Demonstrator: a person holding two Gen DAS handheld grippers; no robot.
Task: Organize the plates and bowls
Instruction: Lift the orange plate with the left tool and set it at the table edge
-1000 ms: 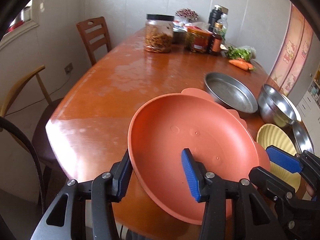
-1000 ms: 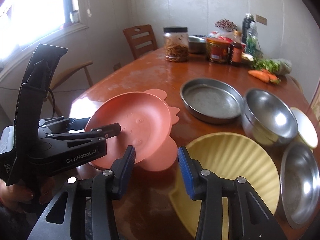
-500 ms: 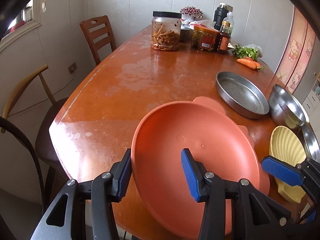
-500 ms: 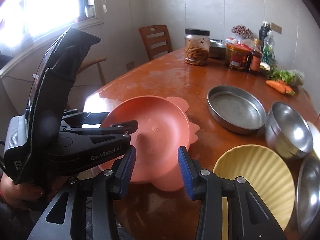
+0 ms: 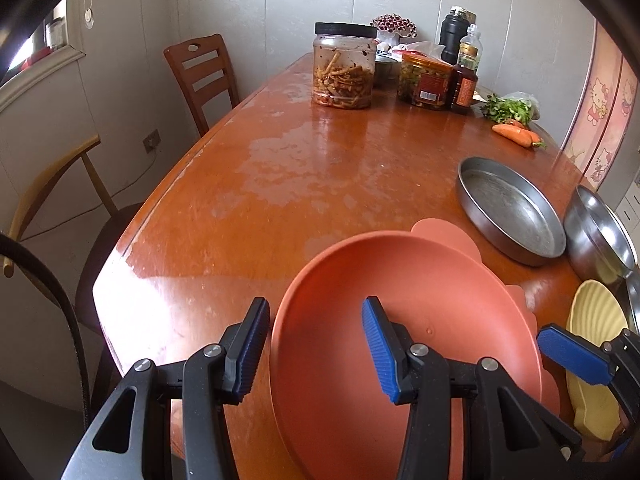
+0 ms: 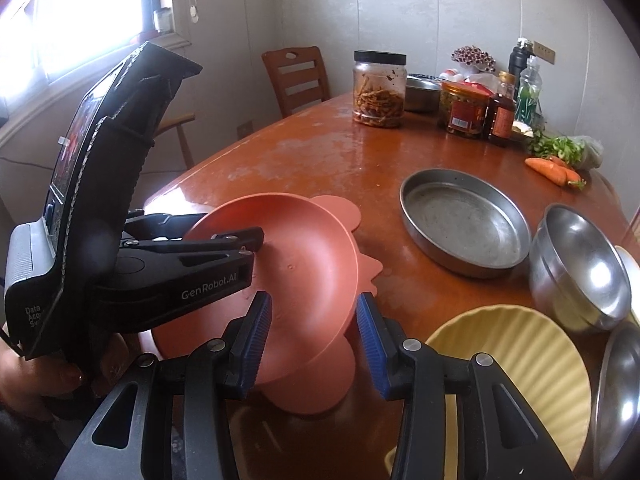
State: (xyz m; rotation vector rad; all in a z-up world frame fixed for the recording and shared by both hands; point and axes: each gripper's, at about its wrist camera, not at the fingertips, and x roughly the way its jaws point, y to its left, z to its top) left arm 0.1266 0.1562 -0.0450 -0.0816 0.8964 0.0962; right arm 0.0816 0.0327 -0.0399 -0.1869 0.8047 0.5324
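My left gripper (image 5: 316,344) is shut on the near-left wall of an orange bowl (image 5: 400,280), one finger inside it and one outside. In the right wrist view the orange bowl (image 6: 304,248) sits tilted over a flat orange scalloped plate (image 6: 320,392) on the table. My right gripper (image 6: 312,328) is open just in front of the bowl's right rim, with nothing pressed between its pads. Its blue fingertip (image 5: 572,356) shows beside the bowl. A yellow ribbed bowl (image 6: 500,352) lies to the right of that gripper.
A round steel pan (image 6: 460,220), stacked steel bowls (image 6: 584,264) and a steel dish (image 6: 624,380) stand to the right. Jars (image 5: 344,68), bottles, greens and a carrot (image 5: 516,136) fill the far end. Chairs (image 5: 200,76) line the left side of the wooden table (image 5: 240,200).
Both grippers drifted together along the table and the orange bowl went with the left one. The right gripper's fingers shifted left off the yellow bowl and now frame the orange bowl's rim.
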